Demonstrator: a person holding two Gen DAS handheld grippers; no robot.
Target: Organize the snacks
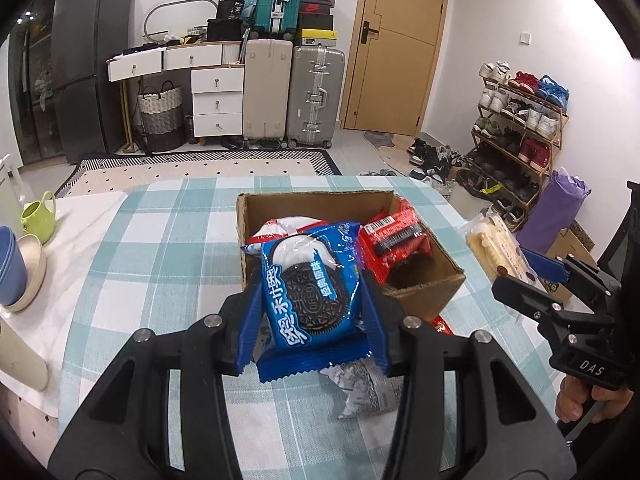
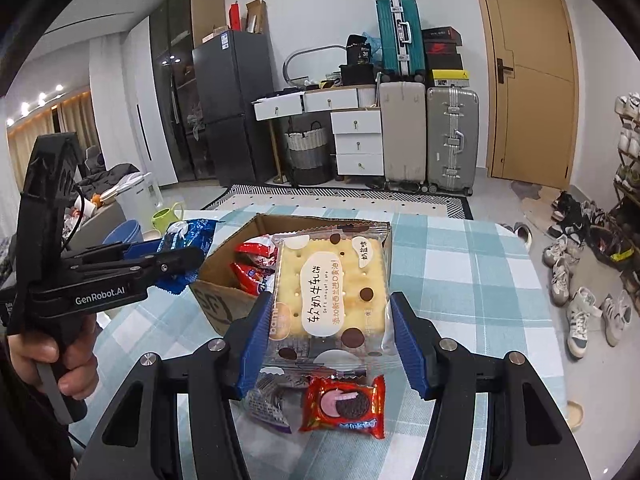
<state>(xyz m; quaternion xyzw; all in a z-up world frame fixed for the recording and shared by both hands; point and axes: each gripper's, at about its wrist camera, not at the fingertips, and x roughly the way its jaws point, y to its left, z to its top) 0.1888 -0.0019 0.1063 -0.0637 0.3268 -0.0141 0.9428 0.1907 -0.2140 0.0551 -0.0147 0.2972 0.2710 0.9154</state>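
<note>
My left gripper (image 1: 314, 312) is shut on a blue Oreo packet (image 1: 310, 292) and holds it above the table, just in front of an open cardboard box (image 1: 424, 292). The box holds red snack packets (image 1: 394, 240) and a white one (image 1: 288, 226). My right gripper (image 2: 328, 336) is shut on a clear packet of cream crackers (image 2: 334, 292), held near the box (image 2: 224, 276). On the table below lie a red Oreo packet (image 2: 344, 406) and a grey packet (image 2: 266, 400). The right gripper also shows in the left wrist view (image 1: 532, 276), and the left gripper in the right wrist view (image 2: 176, 256).
The table has a teal checked cloth (image 1: 160, 264). Bowls (image 1: 24, 268) and a green watering can (image 1: 38, 216) stand at its left. Behind are suitcases (image 1: 292, 96), drawers (image 1: 216, 100), a fridge (image 1: 80, 72), a door (image 1: 396, 44) and a shoe rack (image 1: 516, 132).
</note>
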